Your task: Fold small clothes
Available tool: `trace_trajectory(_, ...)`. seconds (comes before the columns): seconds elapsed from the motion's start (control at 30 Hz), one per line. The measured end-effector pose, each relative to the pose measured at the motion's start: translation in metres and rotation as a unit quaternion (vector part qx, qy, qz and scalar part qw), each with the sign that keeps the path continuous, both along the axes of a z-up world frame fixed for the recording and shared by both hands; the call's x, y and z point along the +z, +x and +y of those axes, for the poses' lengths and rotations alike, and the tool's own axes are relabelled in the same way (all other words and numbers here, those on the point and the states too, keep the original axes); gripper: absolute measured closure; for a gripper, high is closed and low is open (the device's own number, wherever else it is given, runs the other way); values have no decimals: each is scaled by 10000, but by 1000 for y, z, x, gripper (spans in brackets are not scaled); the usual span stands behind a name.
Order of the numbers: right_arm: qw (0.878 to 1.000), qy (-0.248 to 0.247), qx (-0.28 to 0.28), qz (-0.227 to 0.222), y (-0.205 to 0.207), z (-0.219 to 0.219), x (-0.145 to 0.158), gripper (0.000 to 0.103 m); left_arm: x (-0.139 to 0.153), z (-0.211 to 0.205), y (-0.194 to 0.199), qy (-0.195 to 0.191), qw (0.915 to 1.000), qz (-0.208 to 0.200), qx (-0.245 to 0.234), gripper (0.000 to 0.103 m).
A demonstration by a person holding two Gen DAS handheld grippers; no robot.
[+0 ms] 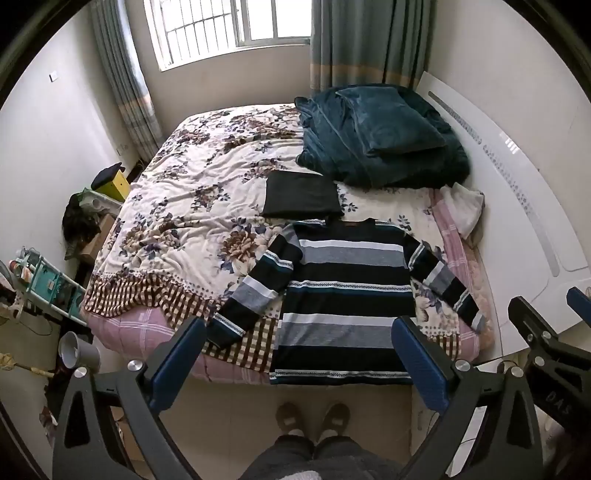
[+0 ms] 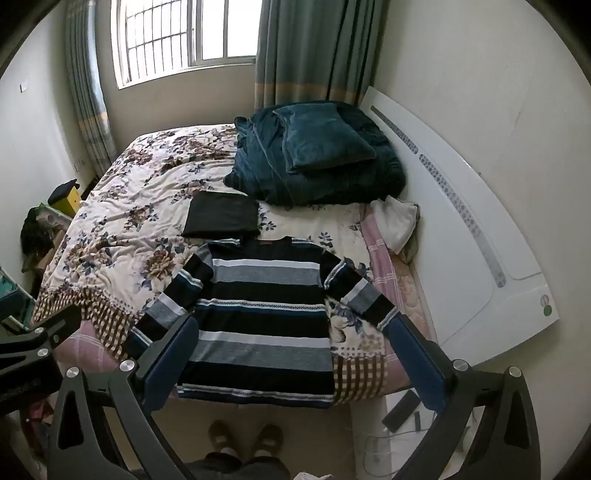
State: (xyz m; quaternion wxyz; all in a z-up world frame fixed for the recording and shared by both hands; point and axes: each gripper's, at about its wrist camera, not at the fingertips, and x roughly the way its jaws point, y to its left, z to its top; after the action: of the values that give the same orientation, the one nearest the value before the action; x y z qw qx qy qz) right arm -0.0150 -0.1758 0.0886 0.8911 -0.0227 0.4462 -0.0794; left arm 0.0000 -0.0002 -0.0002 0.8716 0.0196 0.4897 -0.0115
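A long-sleeved knit sweater with black, grey and white stripes (image 1: 343, 295) lies flat, sleeves out, at the near edge of the floral-quilted bed (image 1: 184, 206). Behind it, apparently touching its collar, sits a folded black garment (image 1: 301, 199). Left gripper (image 1: 299, 363) and right gripper (image 2: 291, 360) hover spread wide, empty.

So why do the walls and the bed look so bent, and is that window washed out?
Left wrist view: the fisheye lens bows the headboard and darkens the corners; the window is blown out white, yet the striped sweater stays sharp. Right wrist view: same curving and dark rim, window overexposed, soft daylight without hard shadows on the bed.
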Motion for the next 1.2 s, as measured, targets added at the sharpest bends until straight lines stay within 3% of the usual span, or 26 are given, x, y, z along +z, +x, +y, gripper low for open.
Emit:
trace_trajectory(1.1, 9999, 142, 48, -46, -4, 3, 10, 0, 0, 0, -1, -4, 10000, -93, 12, 0)
trace_trajectory(1.2, 9999, 150, 66, -49, -6, -1, 24, 0, 0, 0, -1, 4, 10000, -92, 18, 0)
